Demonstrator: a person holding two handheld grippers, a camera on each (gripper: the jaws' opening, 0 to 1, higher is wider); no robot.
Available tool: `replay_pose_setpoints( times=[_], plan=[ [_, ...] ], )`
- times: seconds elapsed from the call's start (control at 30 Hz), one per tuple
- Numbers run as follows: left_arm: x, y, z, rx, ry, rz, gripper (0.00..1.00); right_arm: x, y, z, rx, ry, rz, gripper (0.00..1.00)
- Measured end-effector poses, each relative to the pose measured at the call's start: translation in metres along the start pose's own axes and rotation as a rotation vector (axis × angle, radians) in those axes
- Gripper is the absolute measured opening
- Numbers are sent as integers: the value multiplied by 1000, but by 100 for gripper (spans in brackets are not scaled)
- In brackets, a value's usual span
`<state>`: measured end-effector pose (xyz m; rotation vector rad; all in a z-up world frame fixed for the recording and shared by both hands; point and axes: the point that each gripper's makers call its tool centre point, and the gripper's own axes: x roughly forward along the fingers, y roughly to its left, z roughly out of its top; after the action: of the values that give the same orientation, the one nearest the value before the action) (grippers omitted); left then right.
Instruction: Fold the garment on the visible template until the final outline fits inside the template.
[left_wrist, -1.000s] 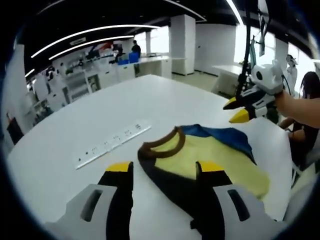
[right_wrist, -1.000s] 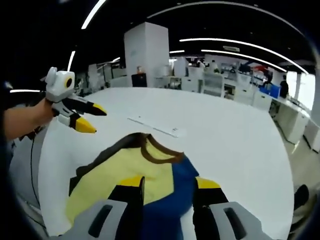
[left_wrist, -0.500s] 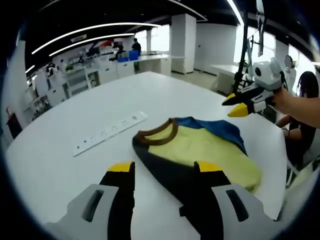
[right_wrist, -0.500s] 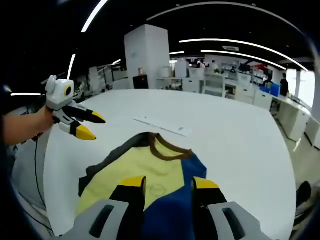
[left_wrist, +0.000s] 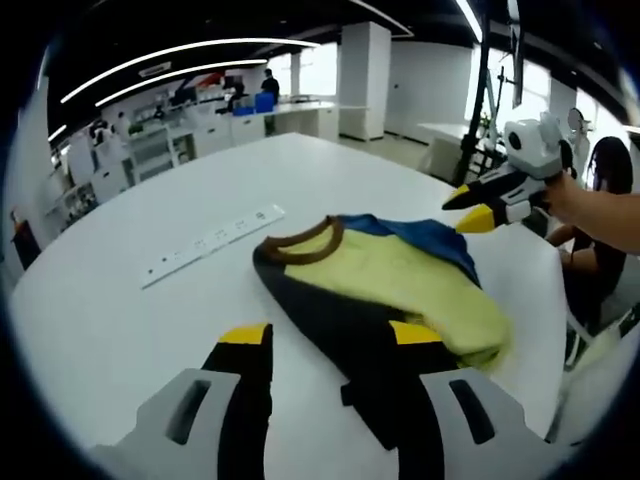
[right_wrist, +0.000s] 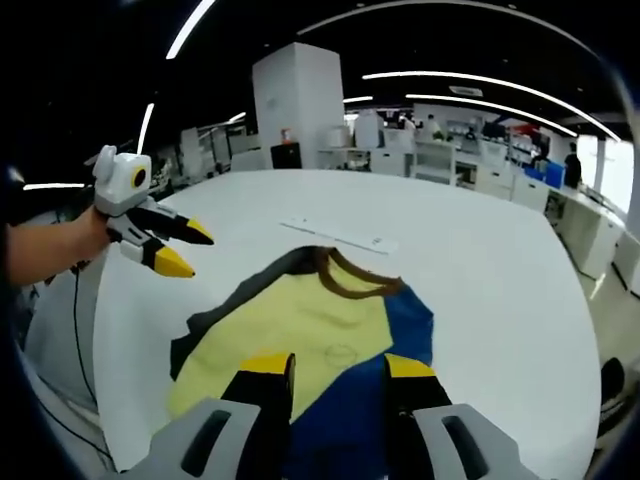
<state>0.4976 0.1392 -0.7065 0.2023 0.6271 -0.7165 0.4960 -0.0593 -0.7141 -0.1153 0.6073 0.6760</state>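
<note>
Tongs of both hands hover above the tabletop, neither one touching anything. The left tongs rise from the bottom of the left gripper view with their yellow-tipped jaws spread and nothing between them; in the right gripper view they come in from the left, held by a bare forearm, the tips apart and aimed over the cloth. The right tongs likewise stand spread and empty in their own view, and in the left gripper view they hang at the right, gripped by a hand, jaws parted.

The tabletop is broad, white and rounded at its edge. A long white strip with small marks lies flat on it beyond the garment. Around it stretches a bright open office with white pillars, counters, ceiling light strips and people in the distance.

The garment lies spread on the tabletop, yellow in the middle with a brown collar, a dark side and a blue side. It sits just ahead of and partly under both pairs of tongs, between them, with the collar towards the white strip.
</note>
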Motion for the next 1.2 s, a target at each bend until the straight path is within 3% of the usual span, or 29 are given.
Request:
replay_pose_setpoints(
  times=[0.43, 0.73, 0.93, 1.2],
  plan=[
    [-1, -4, -29, -31, 38, -7, 40, 6, 10, -19, -10, 39, 7, 28],
    [2, -18, -53, -24, 83, -30, 39, 7, 15, -36, -7, 65, 9, 26],
    [6, -25, -61, -27, 94, -41, 37, 8, 19, -47, -15, 87, 9, 26],
    [9, -32, -71, -27, 117, -58, 30, 7, 19, -59, -77, 138, -10, 17]
  ],
)
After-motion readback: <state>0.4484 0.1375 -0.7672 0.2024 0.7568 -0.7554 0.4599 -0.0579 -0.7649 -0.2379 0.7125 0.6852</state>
